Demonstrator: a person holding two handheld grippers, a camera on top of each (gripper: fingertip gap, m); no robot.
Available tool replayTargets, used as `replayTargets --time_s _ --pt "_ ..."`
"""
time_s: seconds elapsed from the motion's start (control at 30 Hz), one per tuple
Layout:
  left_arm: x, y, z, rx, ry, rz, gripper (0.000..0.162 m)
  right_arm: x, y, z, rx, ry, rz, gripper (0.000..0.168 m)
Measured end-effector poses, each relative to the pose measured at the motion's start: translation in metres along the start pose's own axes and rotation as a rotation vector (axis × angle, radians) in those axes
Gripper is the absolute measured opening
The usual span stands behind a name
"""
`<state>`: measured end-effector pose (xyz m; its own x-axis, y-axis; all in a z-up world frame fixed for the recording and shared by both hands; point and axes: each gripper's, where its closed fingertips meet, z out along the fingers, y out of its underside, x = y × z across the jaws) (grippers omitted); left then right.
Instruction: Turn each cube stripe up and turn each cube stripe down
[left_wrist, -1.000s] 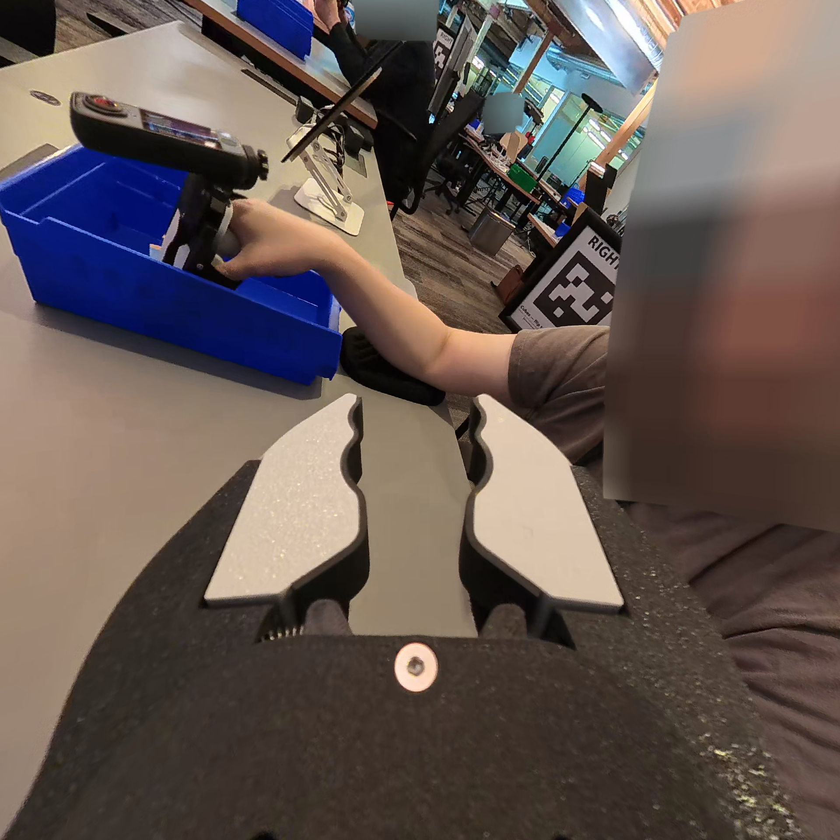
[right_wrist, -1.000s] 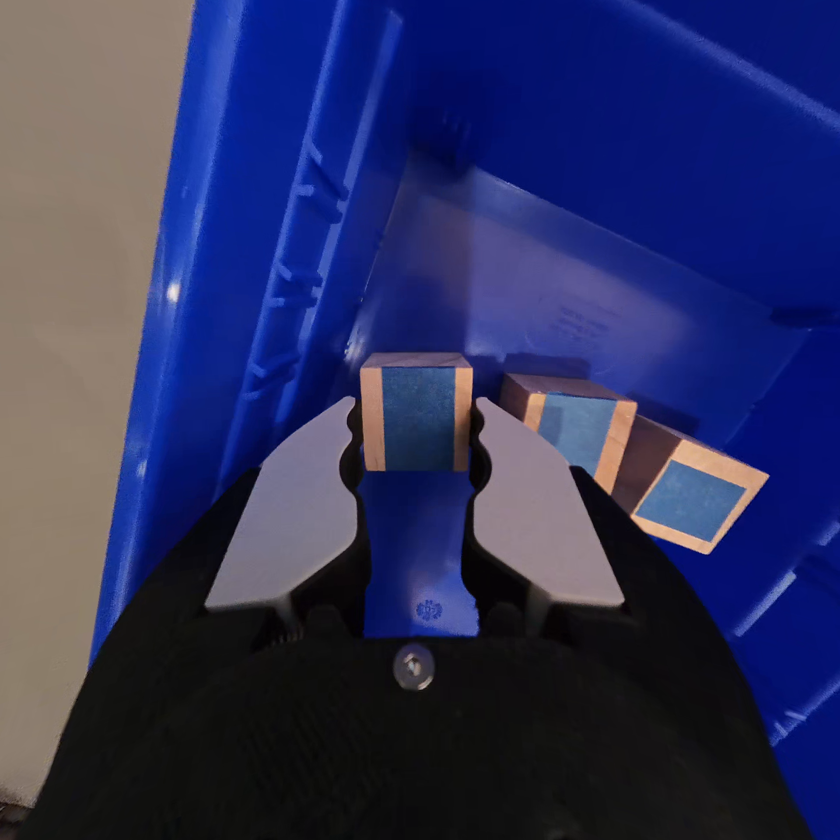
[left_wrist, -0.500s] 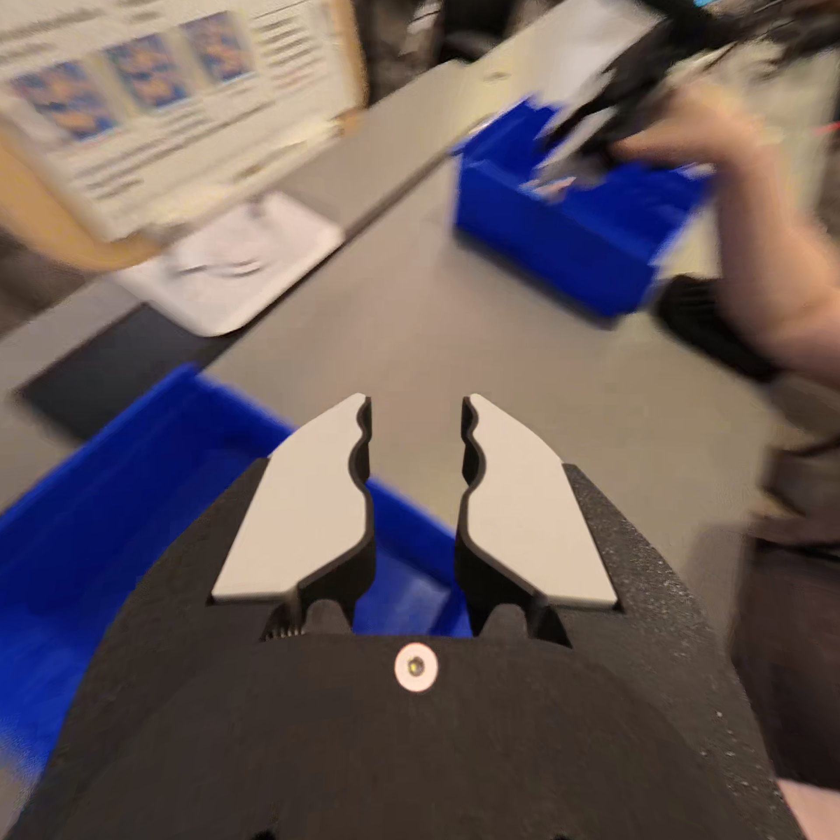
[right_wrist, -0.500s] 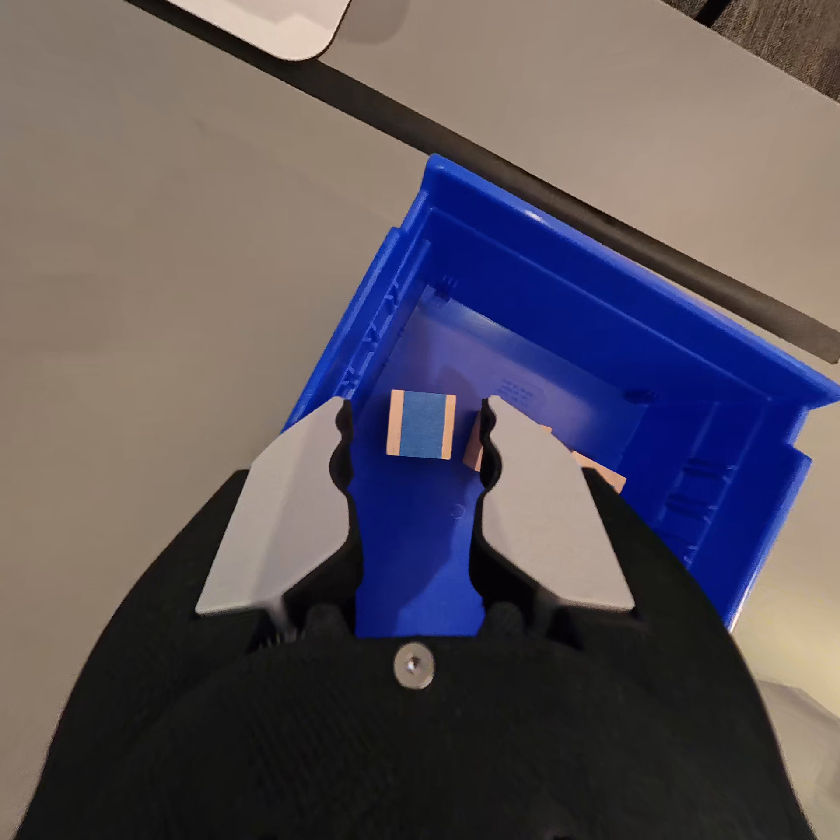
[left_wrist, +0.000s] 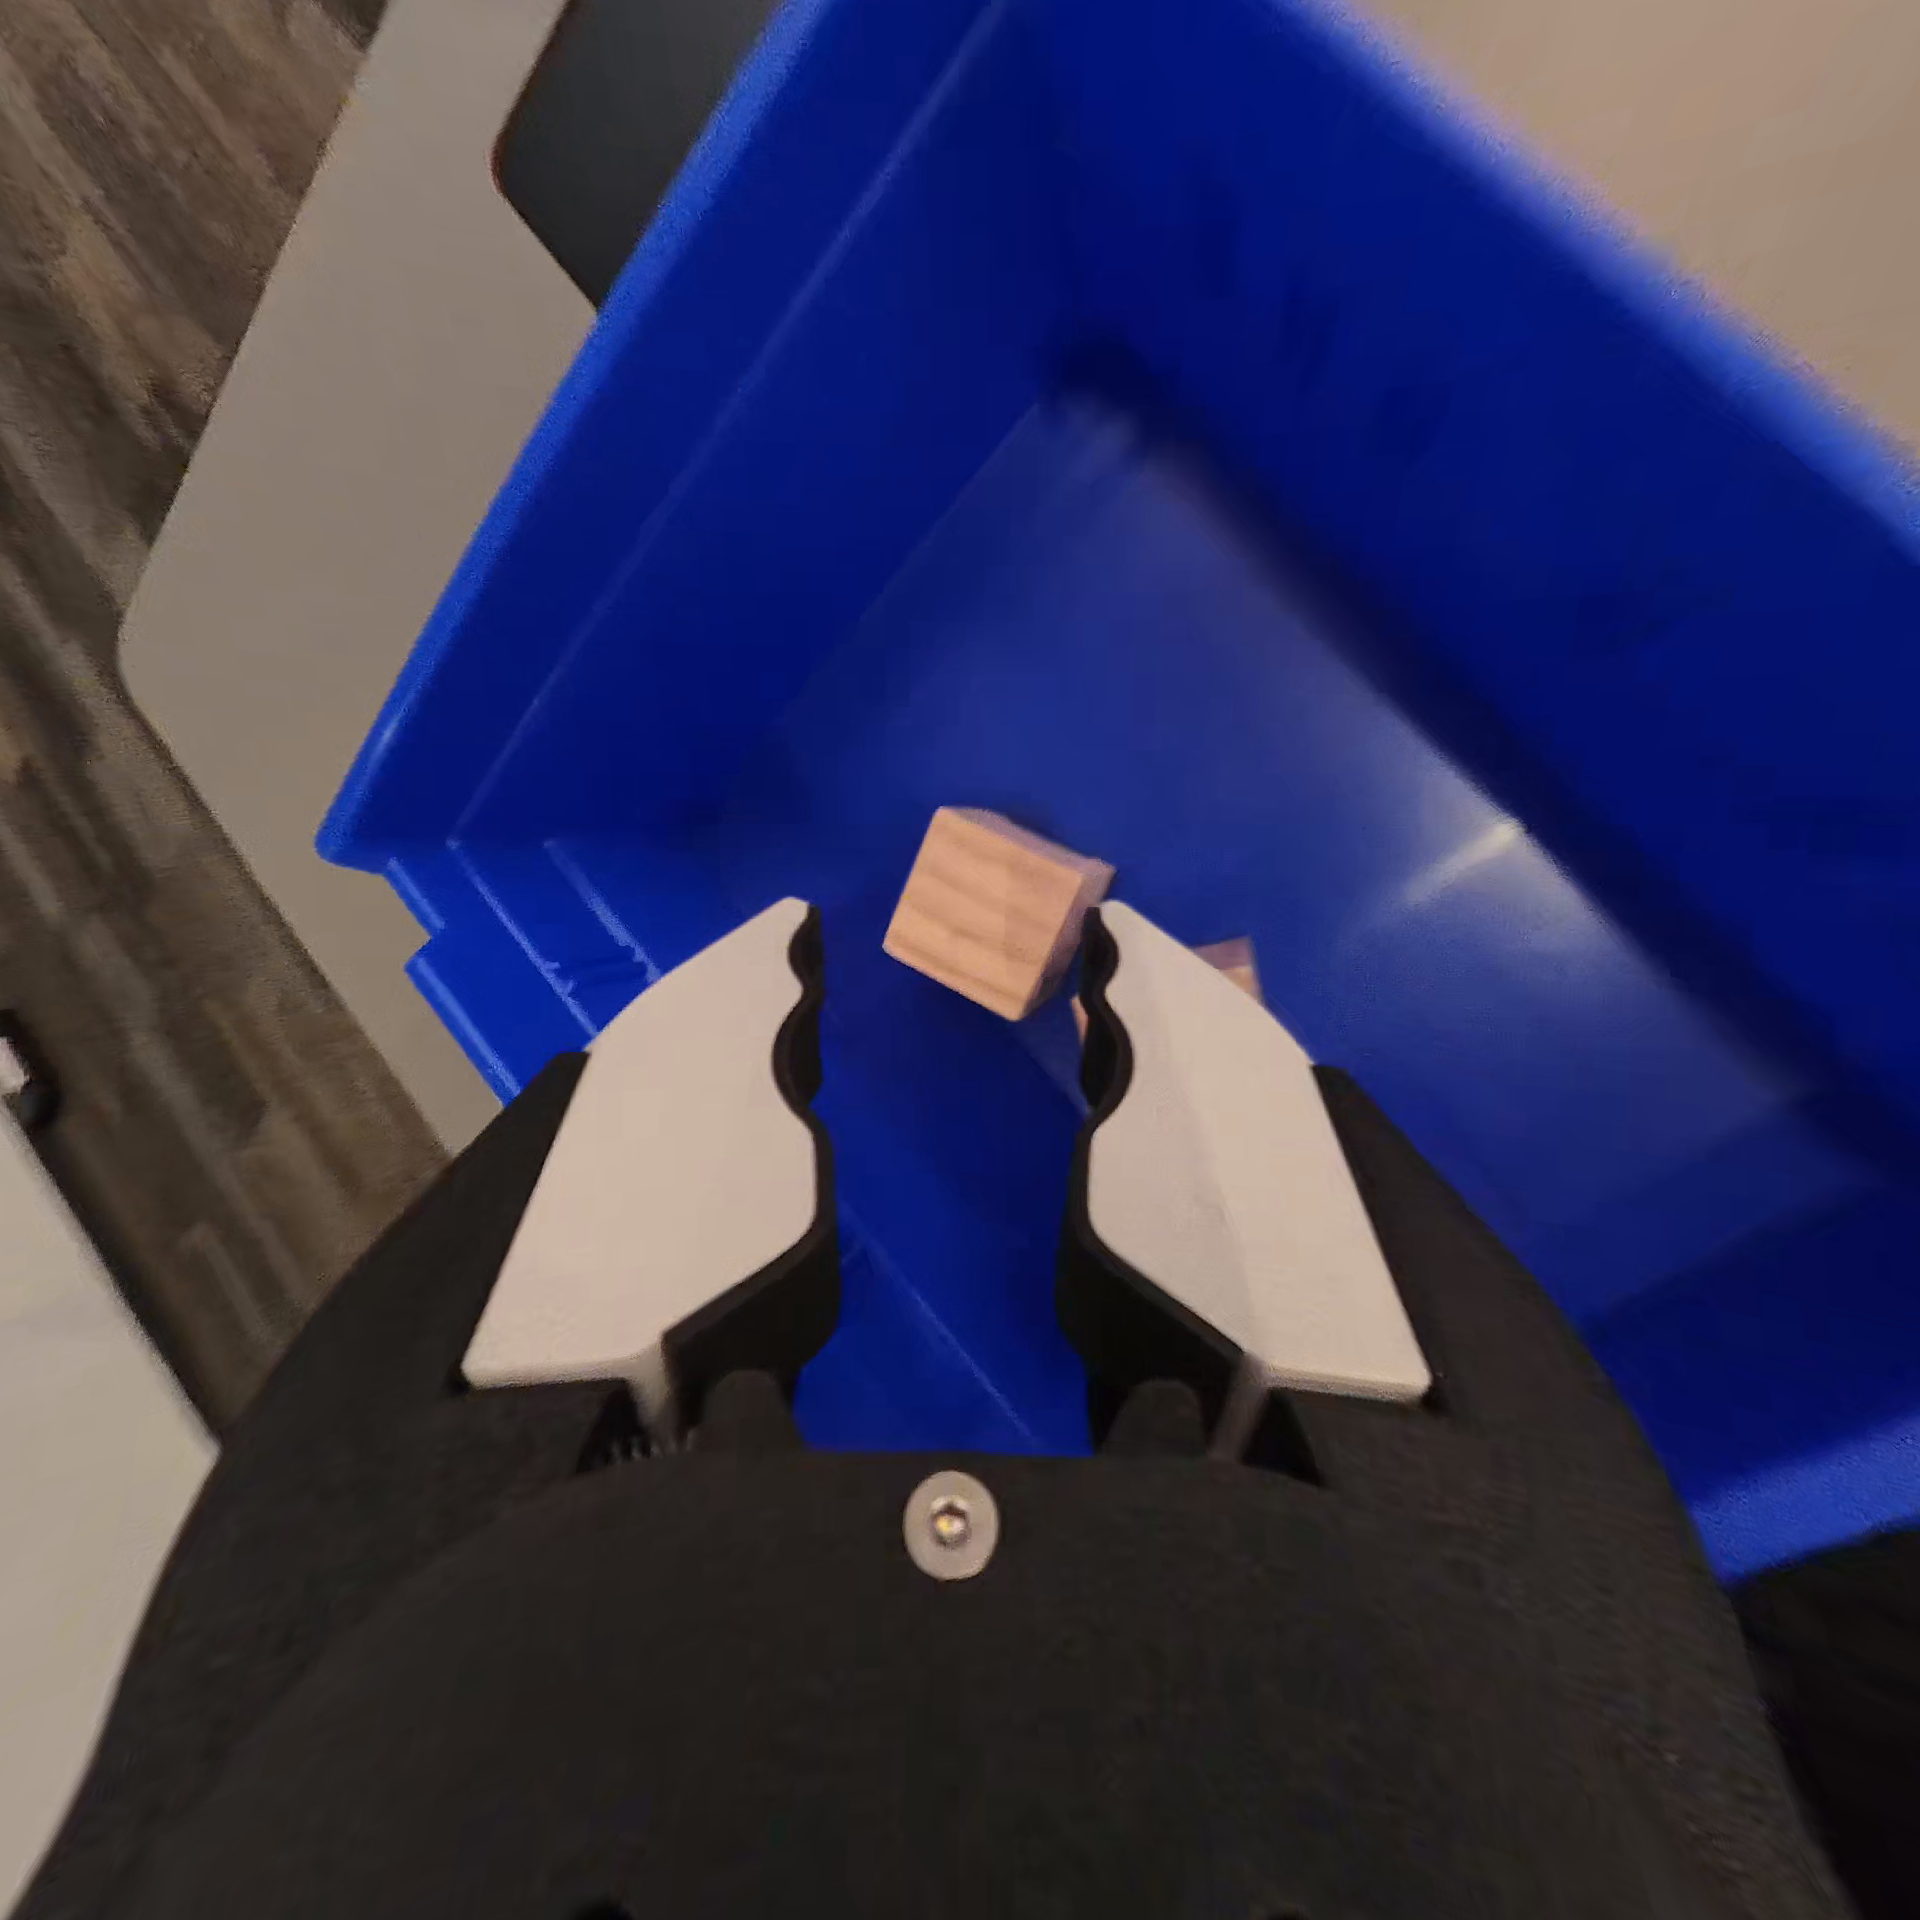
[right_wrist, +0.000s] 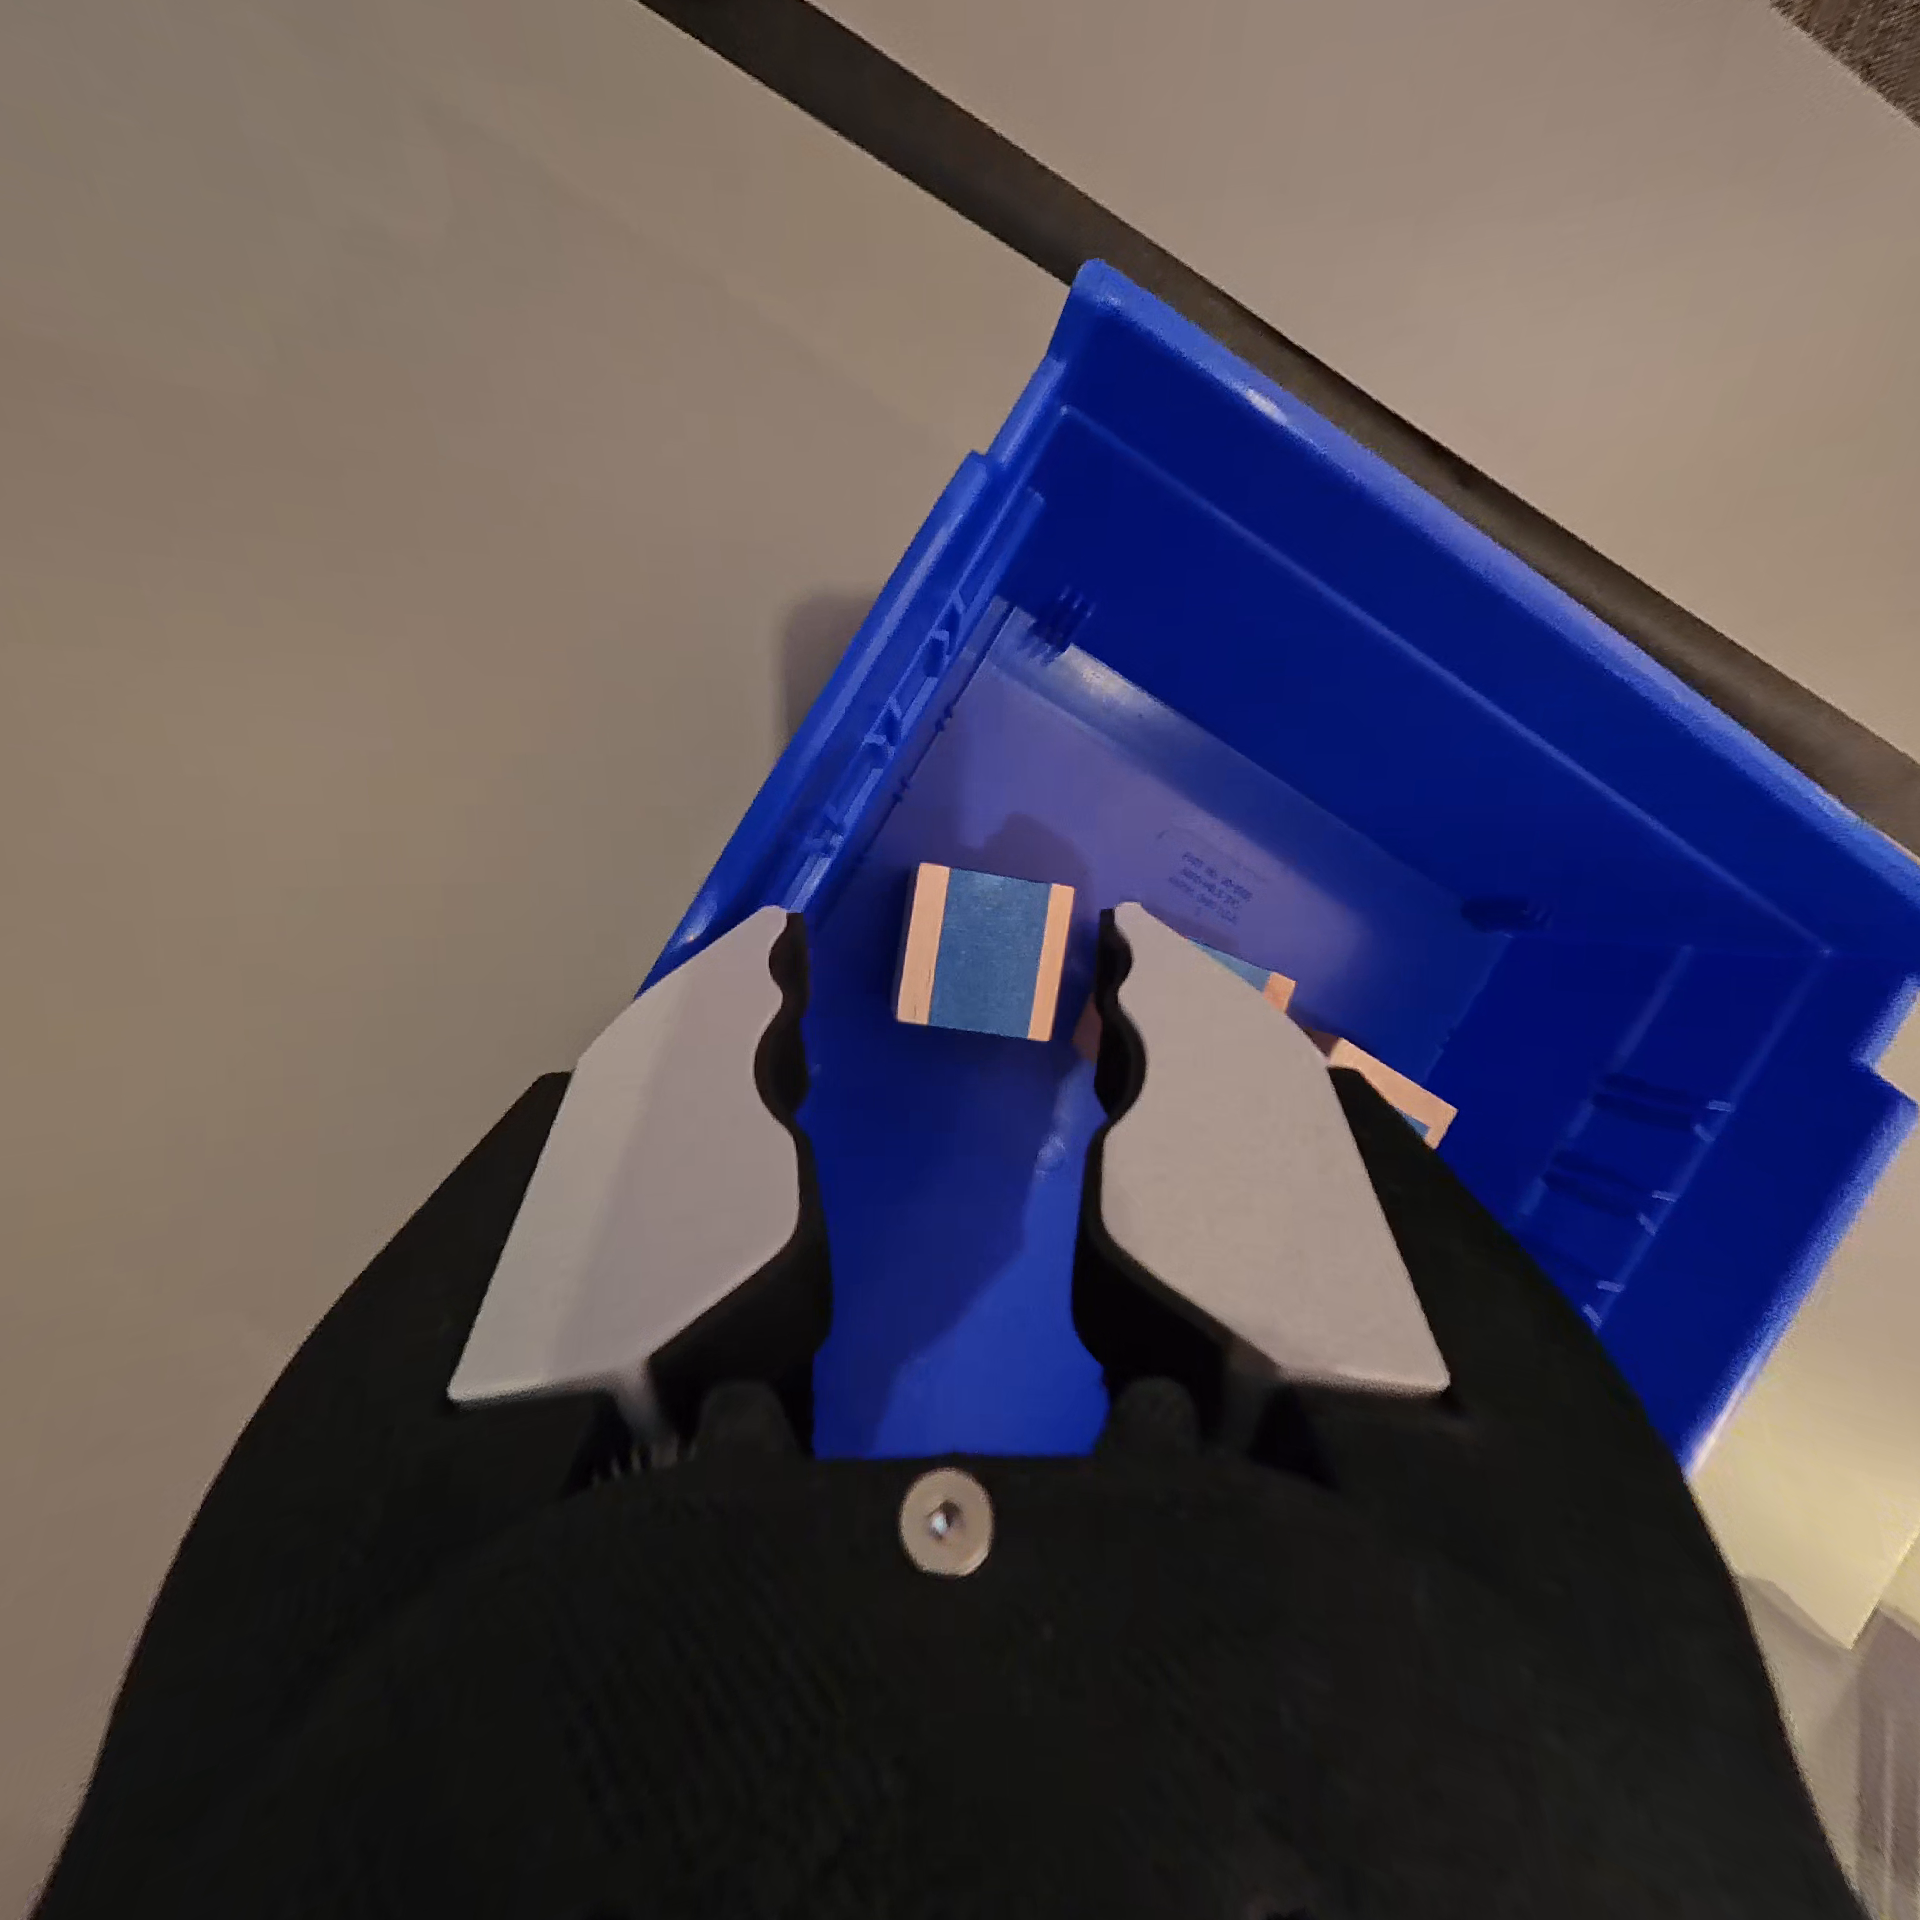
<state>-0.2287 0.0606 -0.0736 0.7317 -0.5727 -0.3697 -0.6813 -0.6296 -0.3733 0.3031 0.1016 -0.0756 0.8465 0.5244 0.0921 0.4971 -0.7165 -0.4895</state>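
The left gripper (left_wrist: 948, 920) has its jaws apart above a blue bin (left_wrist: 1299, 343); beyond its tips a bare wooden cube (left_wrist: 987, 914) lies on the bin floor, showing no stripe, with another cube (left_wrist: 1231, 961) partly hidden behind the right finger. The right gripper (right_wrist: 948, 925) is likewise spread wide and empty over a second blue bin (right_wrist: 1403, 665) on the grey table (right_wrist: 364, 468). There a striped cube (right_wrist: 984, 964) lies blue stripe up, and two more cubes (right_wrist: 1392, 1091) peek past the right finger.
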Motion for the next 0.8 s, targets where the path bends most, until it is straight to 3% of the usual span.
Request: replayTargets --time_s 0.13,0.47,0.8 --pt "-0.002 0.009 0.014 -0.056 -0.007 0.048 0.042 0.007 0.002 -0.013 0.011 0.013 0.017 0.057" --pt "0.006 0.024 0.039 -0.157 0.116 0.072 0.060 0.027 0.009 -0.048 0.052 0.058 0.076 0.059" --pt "0.011 0.030 0.057 -0.215 0.185 0.074 0.052 0.029 0.015 -0.054 0.037 0.054 0.072 0.059"
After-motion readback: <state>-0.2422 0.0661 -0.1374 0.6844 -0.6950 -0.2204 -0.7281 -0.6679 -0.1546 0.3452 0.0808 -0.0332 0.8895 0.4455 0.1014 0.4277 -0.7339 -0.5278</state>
